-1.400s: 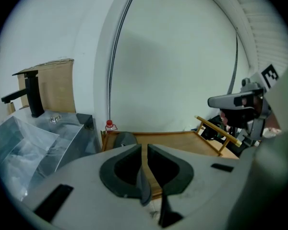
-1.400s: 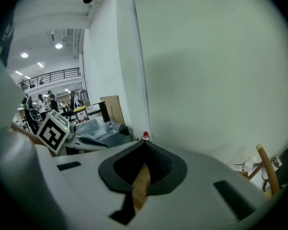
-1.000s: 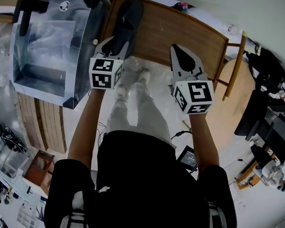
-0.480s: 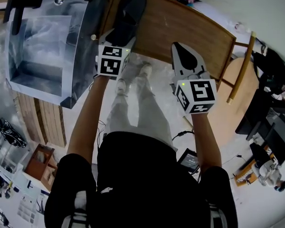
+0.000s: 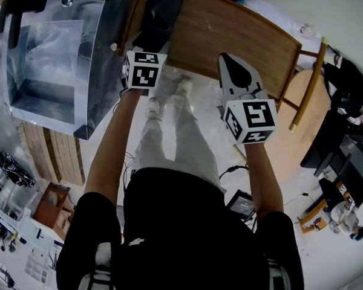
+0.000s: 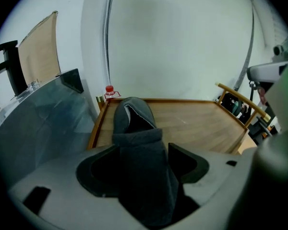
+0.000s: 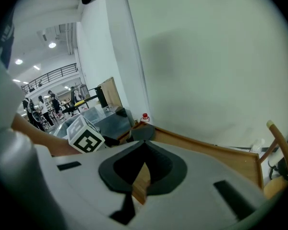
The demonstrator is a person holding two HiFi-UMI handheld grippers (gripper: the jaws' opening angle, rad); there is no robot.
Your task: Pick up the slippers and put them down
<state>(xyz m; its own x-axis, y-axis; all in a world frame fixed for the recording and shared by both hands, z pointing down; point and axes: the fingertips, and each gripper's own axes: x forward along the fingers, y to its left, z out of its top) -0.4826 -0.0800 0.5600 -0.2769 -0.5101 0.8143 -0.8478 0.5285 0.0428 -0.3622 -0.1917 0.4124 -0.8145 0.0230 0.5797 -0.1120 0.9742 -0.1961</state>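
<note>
The head view looks steeply down from above the person (image 5: pixel 187 234) onto the bench (image 5: pixel 230 35). Each gripper view sits close behind its own fingers (image 6: pixel 187 164), facing the wall (image 6: pixel 182 42); all 3 share the bench.

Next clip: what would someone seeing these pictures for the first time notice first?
A dark grey slipper lies lengthwise on the wooden table. Its near end sits between the jaws of the left gripper, which have just been opening and stand wide apart around it. The right gripper hovers shut and empty at the table's near edge, and a big clear box stands left of the table.
</note>
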